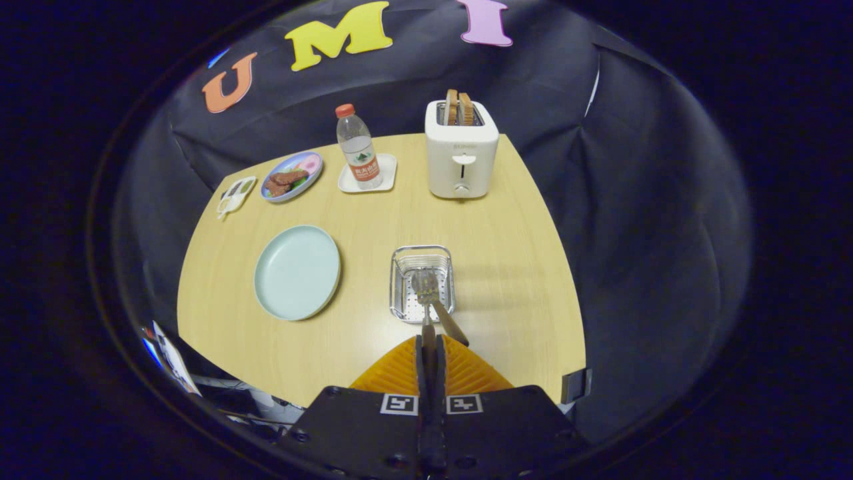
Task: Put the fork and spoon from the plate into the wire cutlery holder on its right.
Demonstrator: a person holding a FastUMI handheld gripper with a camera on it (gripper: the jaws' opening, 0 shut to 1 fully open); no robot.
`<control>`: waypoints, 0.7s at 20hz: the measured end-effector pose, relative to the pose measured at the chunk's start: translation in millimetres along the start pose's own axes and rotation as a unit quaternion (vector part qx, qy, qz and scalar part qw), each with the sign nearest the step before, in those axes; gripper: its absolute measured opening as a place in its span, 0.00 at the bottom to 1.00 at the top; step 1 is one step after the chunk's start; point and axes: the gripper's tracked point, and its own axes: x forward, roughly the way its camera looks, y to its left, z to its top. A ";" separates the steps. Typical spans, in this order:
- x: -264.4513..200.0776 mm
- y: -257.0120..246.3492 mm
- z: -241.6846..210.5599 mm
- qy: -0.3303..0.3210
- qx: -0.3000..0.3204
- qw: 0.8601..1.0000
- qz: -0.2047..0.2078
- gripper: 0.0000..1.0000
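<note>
My gripper (428, 341) is shut on the thin handle of a utensil that looks like the fork (426, 287). Its metal head hangs over the wire cutlery holder (402, 293), just ahead of my orange fingers (400, 367). A second utensil with a brown wooden handle (452, 325) leans out of the holder toward my right finger; its head is down in the basket, and I cannot tell its shape. The pale blue plate (296, 272) lies bare to the left of the holder.
A white toaster (461, 150) with two bread slices stands beyond the holder. A water bottle (358, 148) on a white coaster, a small plate with food (291, 176) and a little white tray (235, 195) sit at the table's far left.
</note>
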 end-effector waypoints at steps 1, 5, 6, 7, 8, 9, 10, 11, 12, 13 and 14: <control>1.4 1.6 1.9 0.011 -0.002 1.000 0.004 0.01; 8.9 8.9 4.1 0.079 -0.002 0.997 0.021 0.01; 12.8 9.3 6.1 0.090 -0.002 0.996 0.017 0.01; 16.2 9.5 8.8 0.097 -0.005 0.995 0.011 0.01; 19.5 9.7 10.9 0.104 -0.006 0.995 0.006 0.01; 22.5 10.9 12.2 0.114 -0.008 0.993 0.004 0.01; 24.1 13.0 13.4 0.124 -0.005 0.992 0.004 0.01; 25.8 16.7 12.9 0.137 -0.002 0.991 0.008 0.01; 25.4 20.7 14.8 0.145 0.002 0.989 0.012 0.02; 27.9 20.8 18.8 0.146 0.005 0.989 0.009 0.03; 31.1 20.3 23.9 0.140 -0.005 0.990 0.001 0.02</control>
